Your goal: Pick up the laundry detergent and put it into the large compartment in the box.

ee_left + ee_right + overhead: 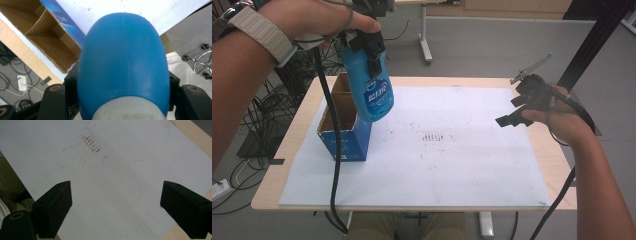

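Note:
A blue plastic bottle (371,90) with a printed label hangs in the air, bottom down, above the right edge of an open blue cardboard box (343,127). My left gripper (371,50) is shut on the bottle's upper part. In the left gripper view the bottle (123,65) bulges up between the black jaws, and the box's brown divided inside (37,32) lies below it at the left. My right gripper (517,111) hovers over the right side of the white sheet (452,150), open, with nothing between its jaws (115,207).
The white sheet covers most of a wooden table (287,150) and bears faint reddish smudges (432,137) near its middle. Cables (262,115) lie on the floor at the left. A black post (597,40) rises at the back right.

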`<state>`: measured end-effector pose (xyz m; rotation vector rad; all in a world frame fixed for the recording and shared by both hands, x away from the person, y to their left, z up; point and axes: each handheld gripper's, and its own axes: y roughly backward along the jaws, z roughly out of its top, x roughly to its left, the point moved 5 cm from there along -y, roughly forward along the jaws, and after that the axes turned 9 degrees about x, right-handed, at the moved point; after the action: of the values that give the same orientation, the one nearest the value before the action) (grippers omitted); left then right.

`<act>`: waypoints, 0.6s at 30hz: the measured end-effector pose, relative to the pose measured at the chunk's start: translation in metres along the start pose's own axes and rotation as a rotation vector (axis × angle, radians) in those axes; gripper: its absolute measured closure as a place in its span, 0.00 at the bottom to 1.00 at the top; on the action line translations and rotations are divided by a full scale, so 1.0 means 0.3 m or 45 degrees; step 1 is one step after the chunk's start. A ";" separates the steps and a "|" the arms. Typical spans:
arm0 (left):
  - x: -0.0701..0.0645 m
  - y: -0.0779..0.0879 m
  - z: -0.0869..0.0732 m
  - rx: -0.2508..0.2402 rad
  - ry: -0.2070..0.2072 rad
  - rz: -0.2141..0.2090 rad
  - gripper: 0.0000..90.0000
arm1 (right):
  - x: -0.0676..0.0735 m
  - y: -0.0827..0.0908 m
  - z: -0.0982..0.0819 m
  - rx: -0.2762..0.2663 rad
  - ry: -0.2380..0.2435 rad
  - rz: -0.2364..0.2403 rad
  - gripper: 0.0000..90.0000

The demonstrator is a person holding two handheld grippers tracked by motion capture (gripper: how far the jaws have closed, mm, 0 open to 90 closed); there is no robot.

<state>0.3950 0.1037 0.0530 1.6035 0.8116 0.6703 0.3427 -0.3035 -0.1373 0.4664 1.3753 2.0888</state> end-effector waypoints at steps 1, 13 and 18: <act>0.001 0.003 0.000 0.001 0.013 0.001 0.43 | -0.001 0.000 0.000 -0.001 -0.001 0.002 0.11; 0.043 0.029 -0.012 -0.006 0.148 -0.037 0.43 | -0.012 -0.015 0.006 -0.004 0.004 0.015 0.11; 0.062 0.040 -0.018 0.002 0.180 -0.047 0.43 | -0.015 -0.012 0.009 -0.006 0.006 0.016 0.11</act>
<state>0.4035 0.1207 0.0657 1.5516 0.9430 0.7633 0.3487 -0.3036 -0.1394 0.4694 1.3737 2.1039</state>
